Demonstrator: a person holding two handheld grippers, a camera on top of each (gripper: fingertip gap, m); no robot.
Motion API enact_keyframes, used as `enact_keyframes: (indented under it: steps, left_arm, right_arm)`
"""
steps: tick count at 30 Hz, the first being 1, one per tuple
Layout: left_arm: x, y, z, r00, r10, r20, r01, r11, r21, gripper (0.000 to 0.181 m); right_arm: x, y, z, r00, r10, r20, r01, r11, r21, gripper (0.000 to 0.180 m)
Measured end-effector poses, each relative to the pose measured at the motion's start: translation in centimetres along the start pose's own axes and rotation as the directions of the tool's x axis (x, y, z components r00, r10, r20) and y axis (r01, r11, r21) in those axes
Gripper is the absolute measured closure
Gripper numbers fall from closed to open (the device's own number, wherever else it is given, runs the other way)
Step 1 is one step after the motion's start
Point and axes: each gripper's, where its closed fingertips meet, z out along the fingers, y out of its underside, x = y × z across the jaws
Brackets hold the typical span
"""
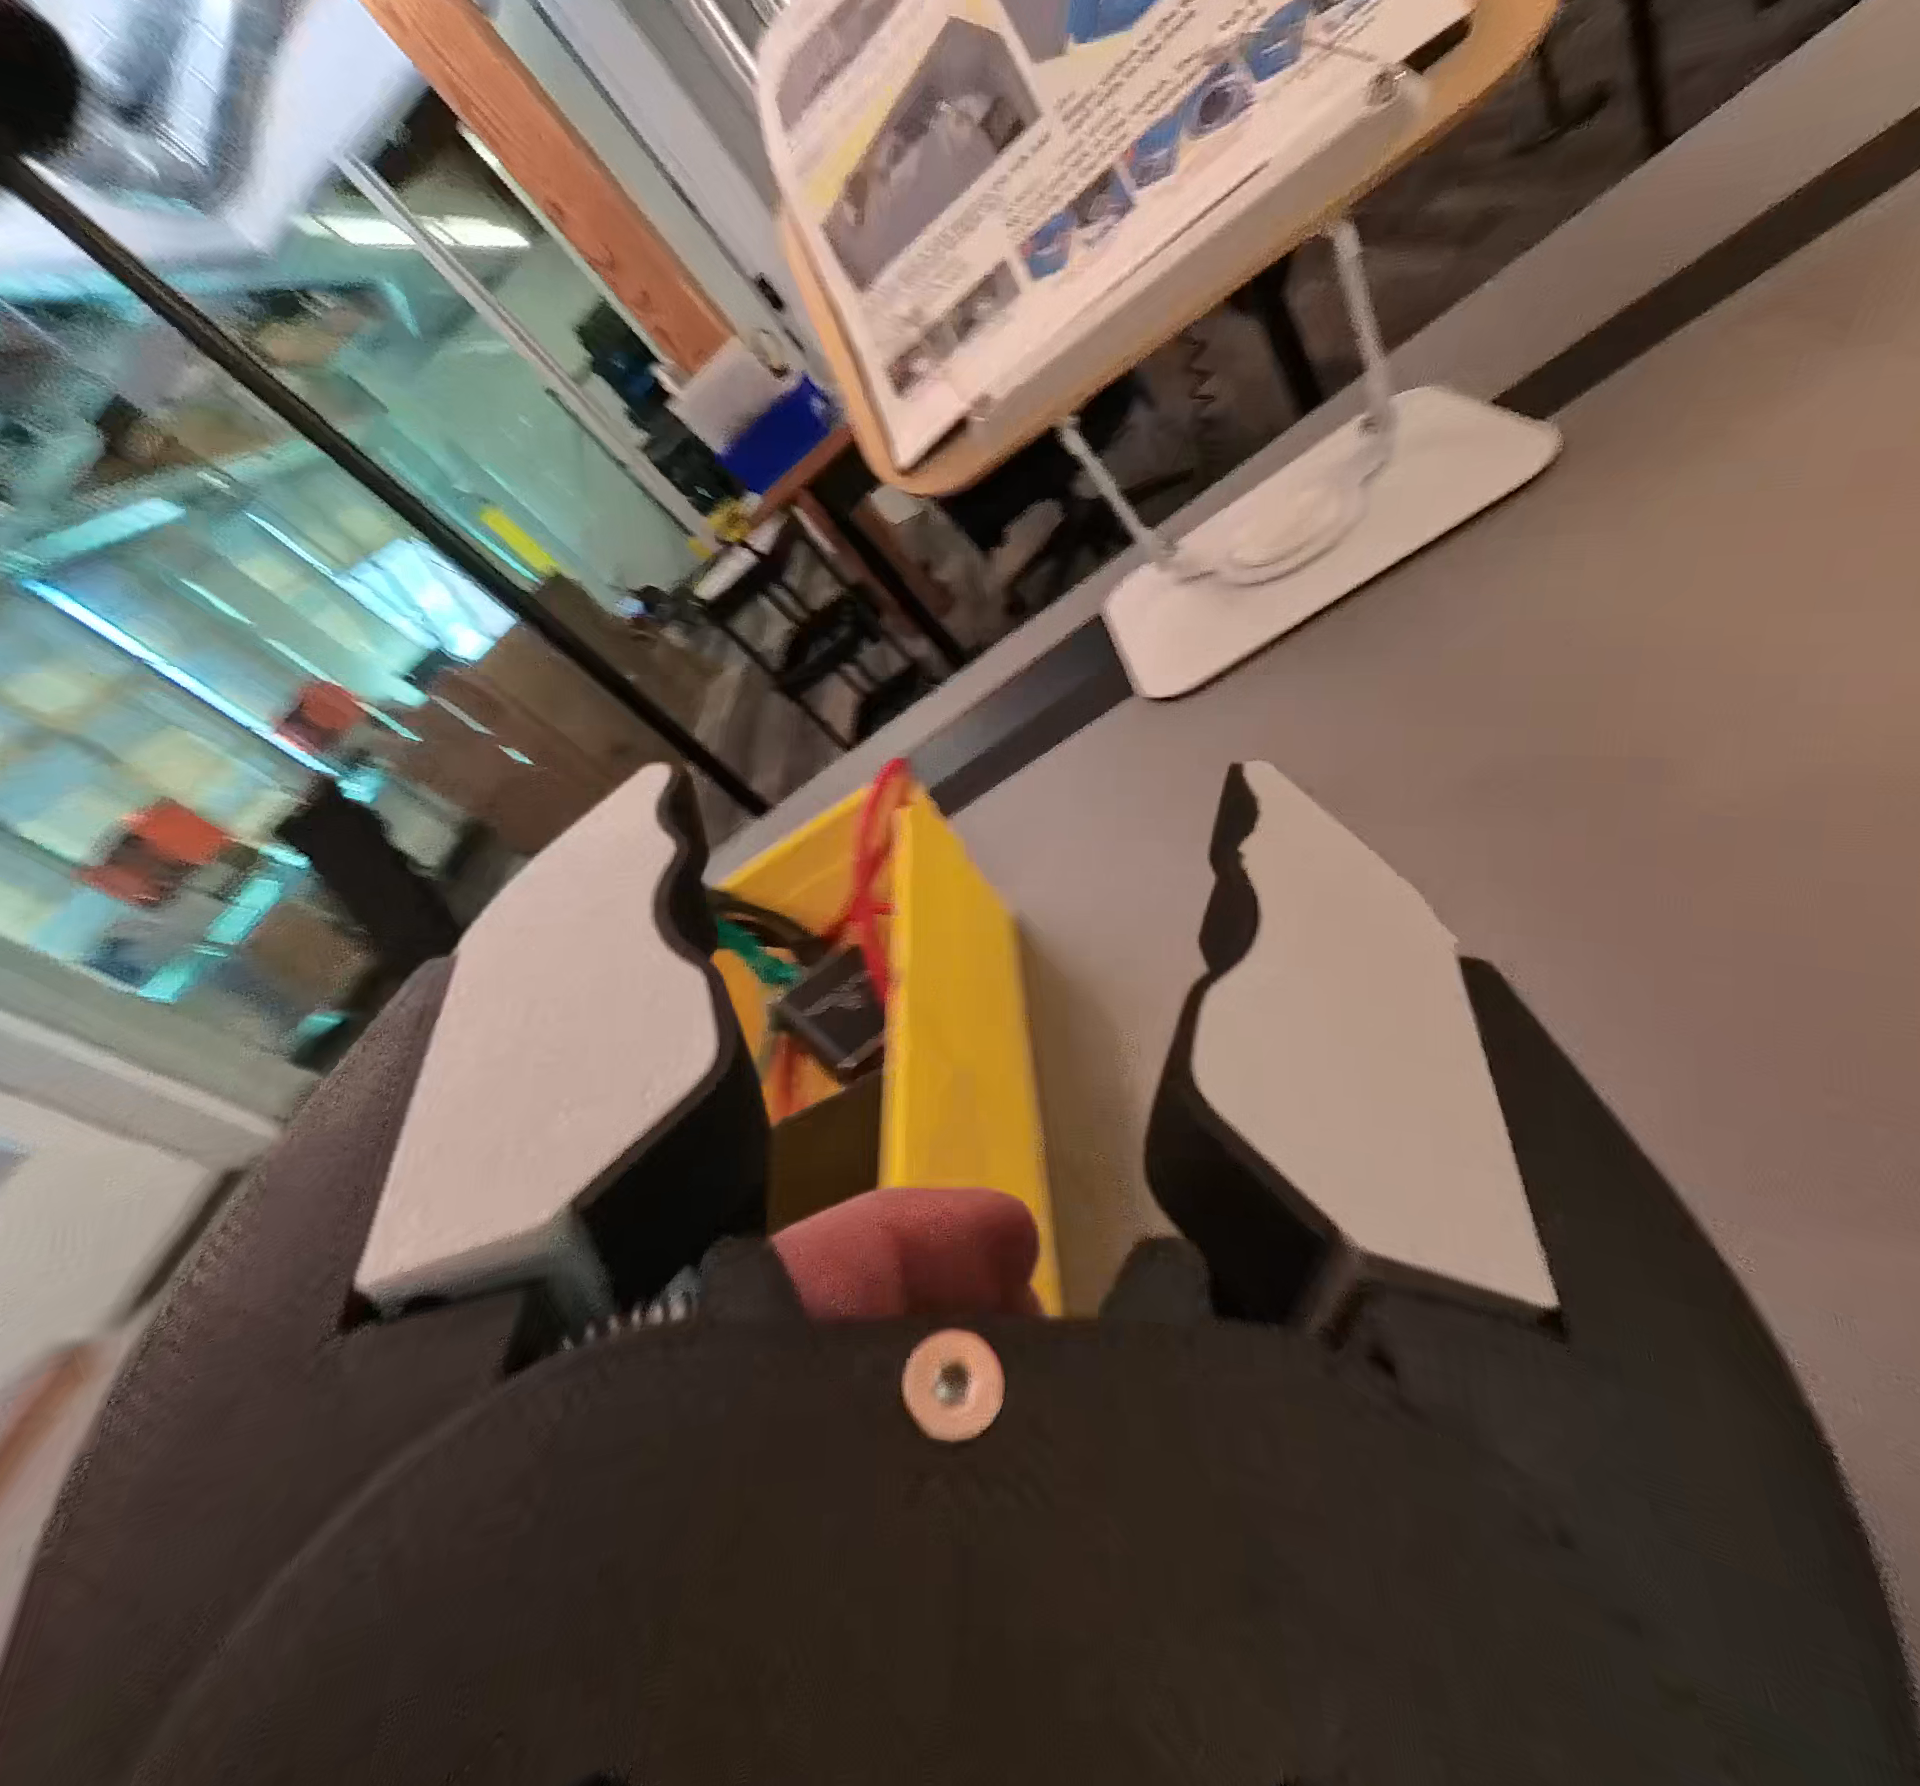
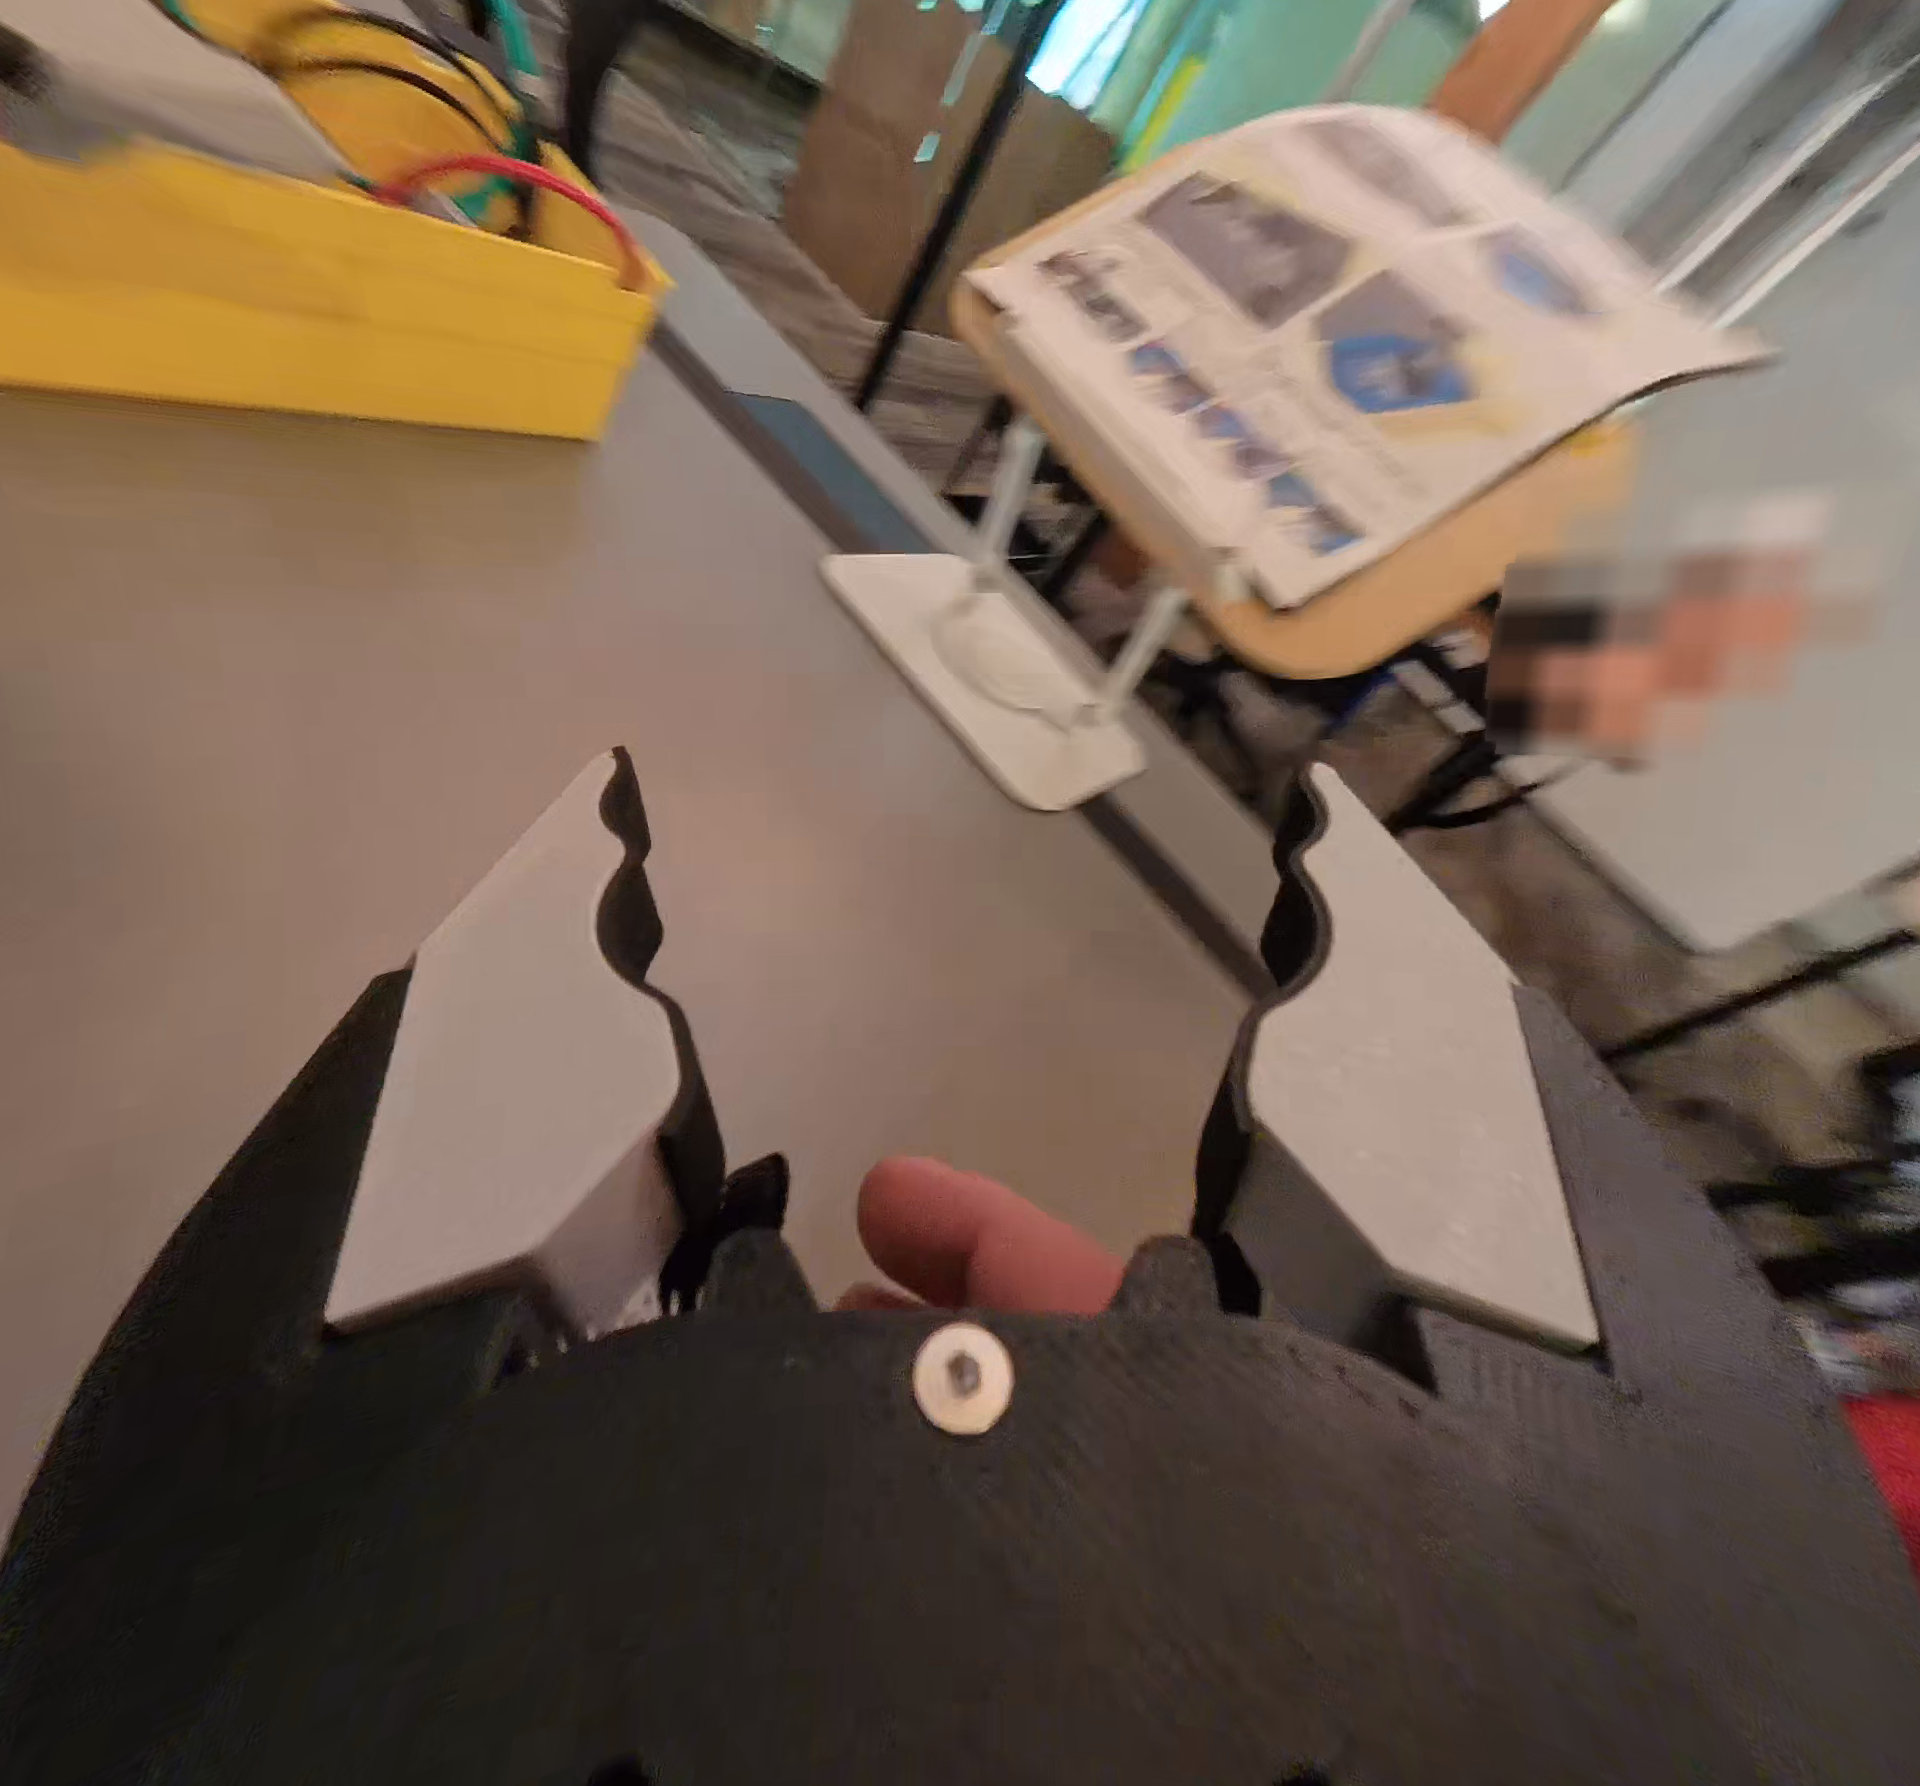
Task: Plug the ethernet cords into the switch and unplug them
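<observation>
Flanking yellow bin [image 1: 961,1009], left claw [image 1: 951,801], blurry document stand [image 1: 1340,531] beyond

Place: a lab or workshop space inside an office-like building; both views are blurred.
Bench: a long grey bench [image 2: 416,656] with a dark edge strip.
Instruction stand: a printed sheet with photos [image 1: 1091,126] clipped to a tilted wooden board on a white base [image 1: 1340,541].
Parts bin: a yellow tray [image 2: 312,323] holding red, green and black cords [image 2: 499,167].
Surroundings: glass partition walls [image 1: 208,489], a wooden door frame [image 1: 499,105], a far table with a blue box [image 1: 779,432].
</observation>
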Motion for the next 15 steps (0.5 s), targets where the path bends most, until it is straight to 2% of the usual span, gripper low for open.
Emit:
enact_keyframes:
  steps: [2, 3, 5, 7, 10, 12, 15]
  left_arm:
    - [3.2, 0.8, 1.2, 0.989, -0.107, -0.099, 0.101, 0.993, -0.059, 0.093]
    - [5.1, 1.3, 1.8, 0.979, -0.142, -0.149, 0.131, 0.988, -0.079, 0.102]
    - [8.4, 2.9, 2.9, 0.965, -0.162, -0.208, 0.135, 0.981, -0.138, 0.108]
    - [11.7, 4.4, 3.5, 0.922, -0.249, -0.298, 0.182, 0.955, -0.235, 0.103]
    - [14.5, 6.1, 4.1, 0.879, -0.336, -0.338, 0.216, 0.913, -0.346, 0.098]
    - [16.0, 6.8, 4.3, 0.862, -0.359, -0.359, 0.212, 0.897, -0.389, 0.091]
    - [17.1, 7.4, 4.5, 0.866, -0.34, -0.366, 0.181, 0.896, -0.405, 0.085]
  right_arm:
    - [-3.7, 0.3, 2.1, 0.983, 0.133, 0.124, -0.129, 0.991, -0.043, 0.06]
    - [-5.3, 1.0, 3.2, 0.965, 0.2, 0.171, -0.187, 0.978, -0.089, 0.06]
    - [-7.7, 2.8, 5.3, 0.933, 0.295, 0.208, -0.263, 0.95, -0.169, 0.063]
    - [-9.3, 4.7, 6.9, 0.913, 0.35, 0.208, -0.298, 0.923, -0.243, 0.065]
    - [-10.7, 7.2, 8.5, 0.868, 0.462, 0.181, -0.39, 0.861, -0.326, 0.066]
    - [-11.4, 8.2, 9.3, 0.816, 0.554, 0.162, -0.472, 0.802, -0.366, 0.066]
    - [-11.7, 8.6, 10.4, 0.818, 0.559, 0.135, -0.485, 0.797, -0.361, 0.067]
